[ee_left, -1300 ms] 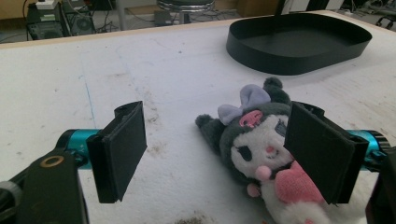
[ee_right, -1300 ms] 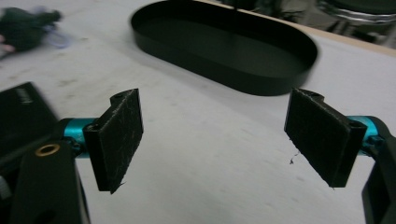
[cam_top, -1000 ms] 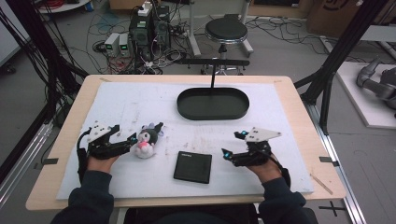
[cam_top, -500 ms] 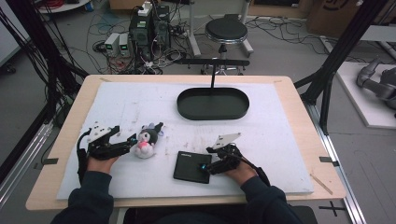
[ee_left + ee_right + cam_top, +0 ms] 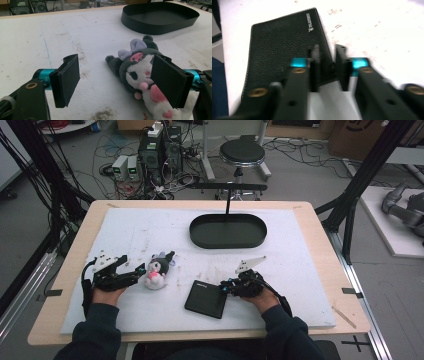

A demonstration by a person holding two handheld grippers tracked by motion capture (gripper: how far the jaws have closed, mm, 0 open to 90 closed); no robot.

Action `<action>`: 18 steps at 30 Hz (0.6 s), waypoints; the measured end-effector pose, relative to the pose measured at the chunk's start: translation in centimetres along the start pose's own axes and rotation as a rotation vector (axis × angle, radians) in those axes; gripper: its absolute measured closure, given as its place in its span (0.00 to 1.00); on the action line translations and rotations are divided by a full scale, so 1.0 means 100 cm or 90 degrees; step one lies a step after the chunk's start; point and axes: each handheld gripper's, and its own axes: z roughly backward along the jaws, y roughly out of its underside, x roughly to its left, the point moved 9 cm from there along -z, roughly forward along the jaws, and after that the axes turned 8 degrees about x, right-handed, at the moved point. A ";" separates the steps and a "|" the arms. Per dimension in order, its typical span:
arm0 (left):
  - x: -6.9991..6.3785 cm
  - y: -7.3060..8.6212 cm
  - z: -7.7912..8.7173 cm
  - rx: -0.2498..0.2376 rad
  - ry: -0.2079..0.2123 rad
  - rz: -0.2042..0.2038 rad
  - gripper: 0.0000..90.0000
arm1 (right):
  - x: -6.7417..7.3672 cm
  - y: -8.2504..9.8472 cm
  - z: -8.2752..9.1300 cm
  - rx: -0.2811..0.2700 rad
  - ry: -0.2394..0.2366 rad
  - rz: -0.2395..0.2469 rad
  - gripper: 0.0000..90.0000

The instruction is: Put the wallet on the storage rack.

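Black leather wallet [image 5: 205, 299] lies flat on the white mat near the front edge of the desk [image 5: 320, 227]. Right gripper [image 5: 226, 287] is at its right edge; in the right gripper view the jaws have just been closing and stand nearly together over the wallet's [image 5: 284, 47] corner, but whether they actually pinch the edge I cannot tell. Left gripper [image 5: 141, 268] sits spread beside the plush toy [image 5: 157, 270], pads either side of its head without pressing, per the left gripper view [image 5: 140, 72]. Black oval tray [image 5: 228, 231] at the back of the mat holds nothing. Progress, as a judgement: early stage. Neither item lifted, nothing in the tray. Likely left: secure the wallet, grab the plush, move both to the tray, if that is the goal.
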 end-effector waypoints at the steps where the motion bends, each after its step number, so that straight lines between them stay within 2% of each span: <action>1: 0.000 0.000 0.000 0.000 0.000 0.001 0.26 | 0.000 0.000 0.000 0.000 0.000 0.000 0.90; 4: 0.000 0.000 0.000 0.000 0.000 0.001 0.26 | 0.000 -0.005 0.008 -0.024 0.012 0.016 0.92; 6: 0.001 0.000 0.000 0.001 0.000 0.002 0.26 | -0.001 -0.006 0.012 -0.029 0.017 0.013 0.92; 9: 0.000 0.001 0.000 0.004 0.001 0.000 0.26 | -0.012 -0.013 0.035 -0.073 0.062 0.005 0.93; 10: 0.000 0.002 0.000 0.005 0.002 0.000 0.26 | -0.012 -0.013 0.035 -0.073 0.062 0.005 0.93; 13: -0.001 0.002 0.000 0.006 0.002 -0.002 0.26 | -0.026 -0.013 0.056 -0.107 0.110 -0.014 0.94; 14: -0.001 0.002 0.000 0.007 0.002 -0.002 0.26 | -0.035 -0.012 0.068 -0.123 0.142 -0.027 0.95; 15: -0.001 0.002 -0.001 0.007 0.002 -0.002 0.26 | -0.039 -0.011 0.074 -0.130 0.156 -0.030 0.95; 16: 0.000 0.002 -0.001 0.007 0.001 -0.002 0.26 | -0.039 -0.011 0.074 -0.130 0.156 -0.030 0.95; 17: 0.000 0.002 -0.001 0.007 0.000 -0.001 0.27 | -0.046 -0.010 0.086 -0.133 0.203 -0.028 0.95; 18: 0.000 0.002 -0.001 0.007 -0.001 -0.002 0.27 | -0.047 -0.010 0.090 -0.133 0.214 -0.027 0.95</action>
